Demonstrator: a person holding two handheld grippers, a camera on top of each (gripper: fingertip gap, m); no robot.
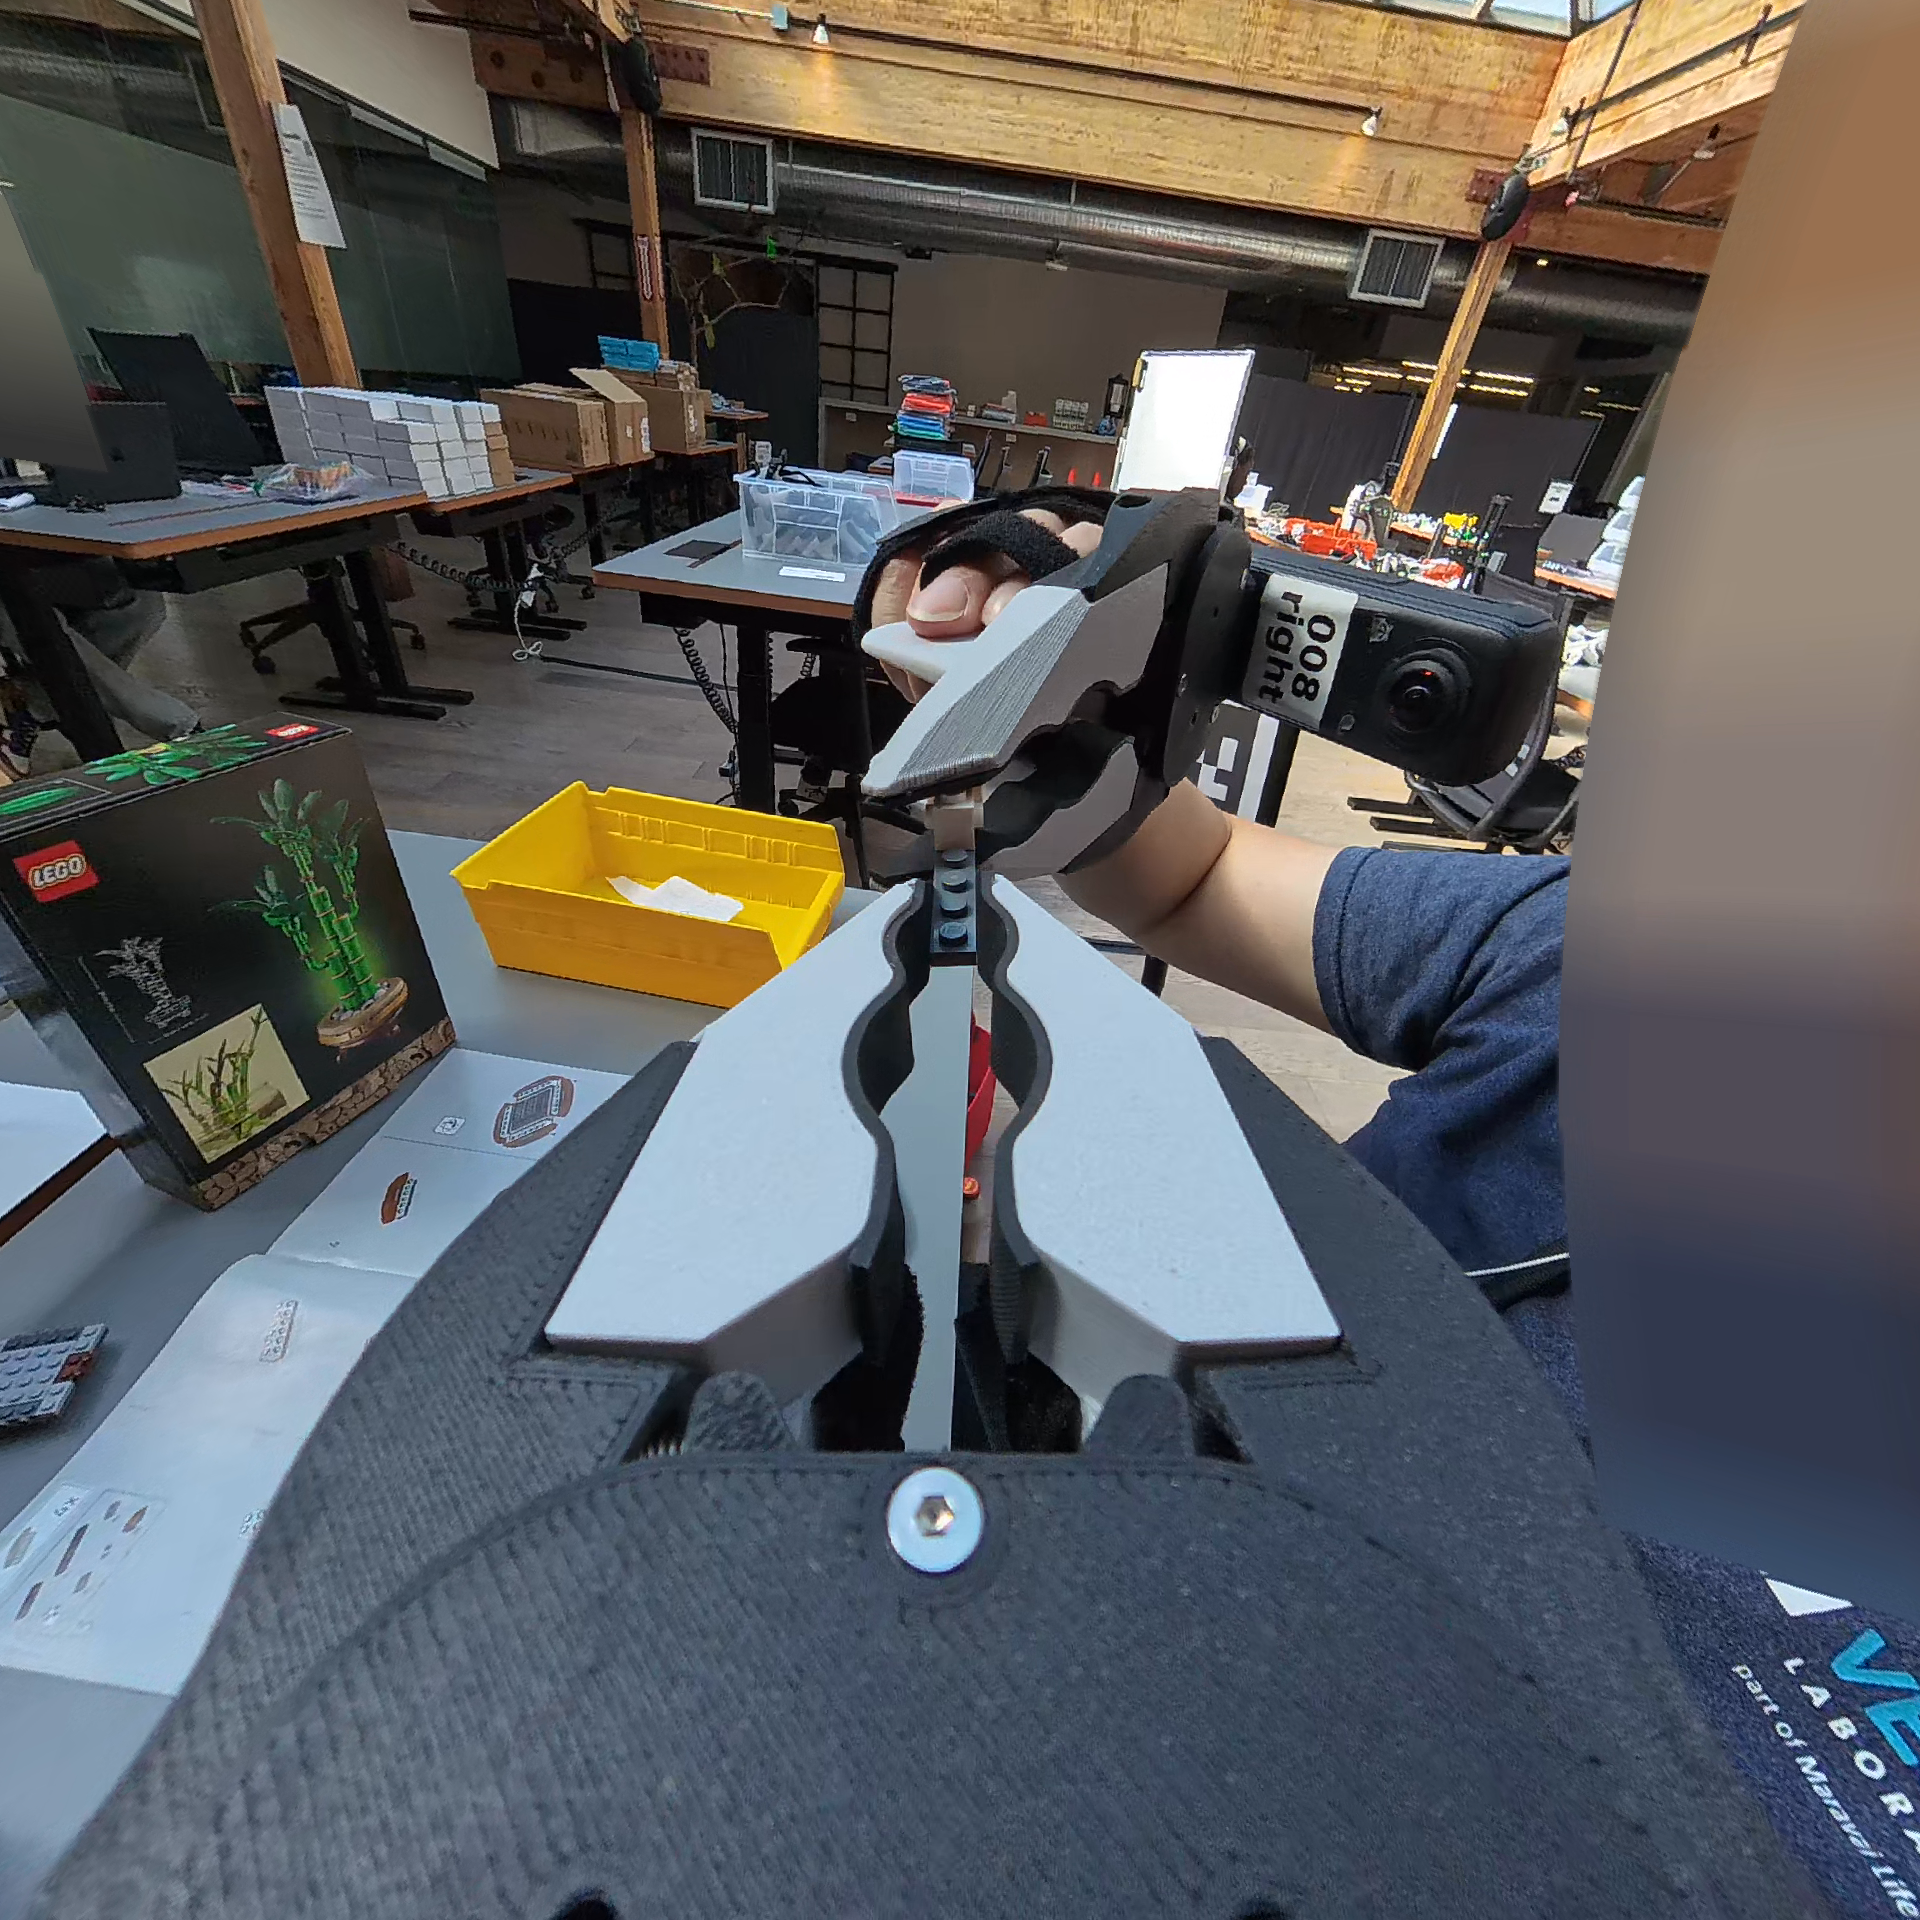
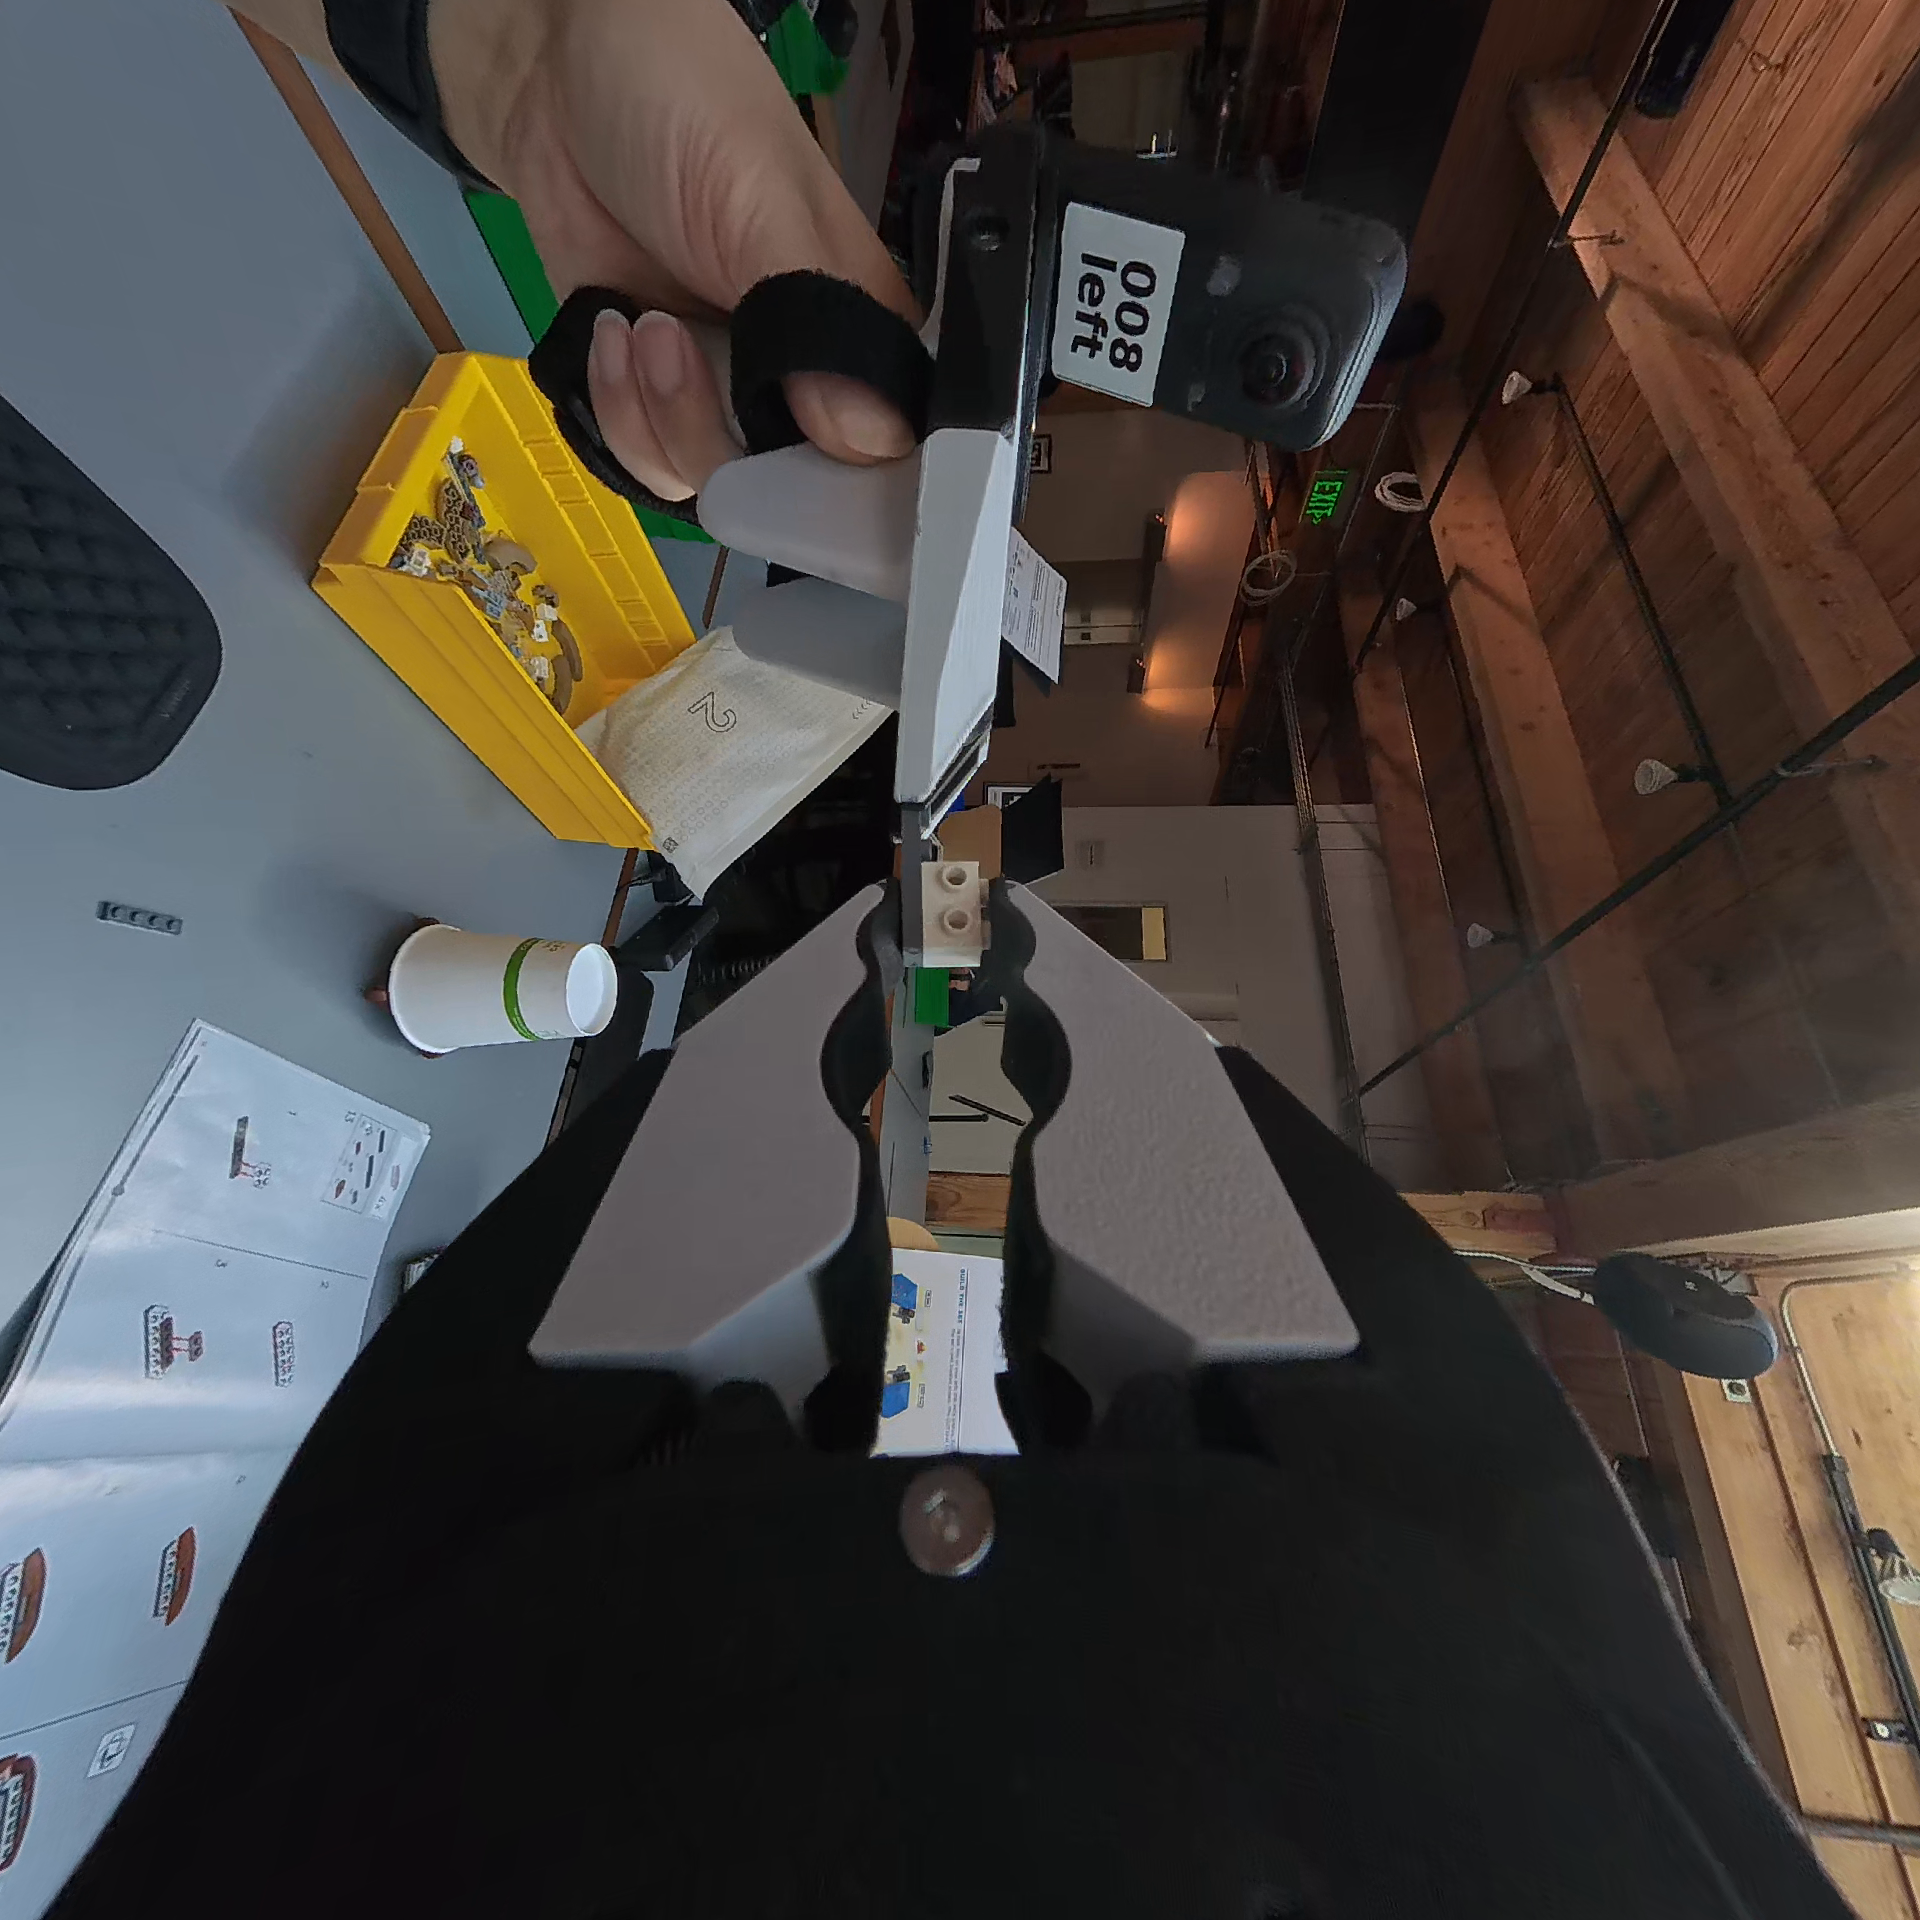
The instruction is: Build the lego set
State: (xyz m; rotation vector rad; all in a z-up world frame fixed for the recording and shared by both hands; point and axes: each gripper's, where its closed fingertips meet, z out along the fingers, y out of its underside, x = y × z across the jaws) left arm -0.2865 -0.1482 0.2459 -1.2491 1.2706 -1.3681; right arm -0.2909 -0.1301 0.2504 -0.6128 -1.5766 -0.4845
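Observation:
My left gripper (image 1: 954, 891) is shut on a dark grey studded plate (image 1: 952, 914) and holds it in the air, end sticking out of the tips. My right gripper (image 2: 945, 909) is shut on a small cream brick (image 2: 952, 912) with side studs. The brick sits against the free end of the plate (image 2: 910, 894), which shows edge-on in the right wrist view. In the left wrist view the right gripper (image 1: 940, 795) comes in from above with the brick (image 1: 958, 812) on the plate's tip. The left gripper (image 2: 935, 795) shows from above in the right wrist view.
A yellow bin (image 1: 623, 951) of loose pieces (image 2: 468, 707) stands at the back of the grey table. Beside it are a numbered bag (image 2: 727, 748) and a paper cup (image 2: 488, 987). The set's box (image 1: 208, 956), open instructions (image 1: 332, 1247), a grey assembly (image 1: 42, 1371) and a loose plate (image 2: 138, 918) lie around. My left and right fingertips are right by each other.

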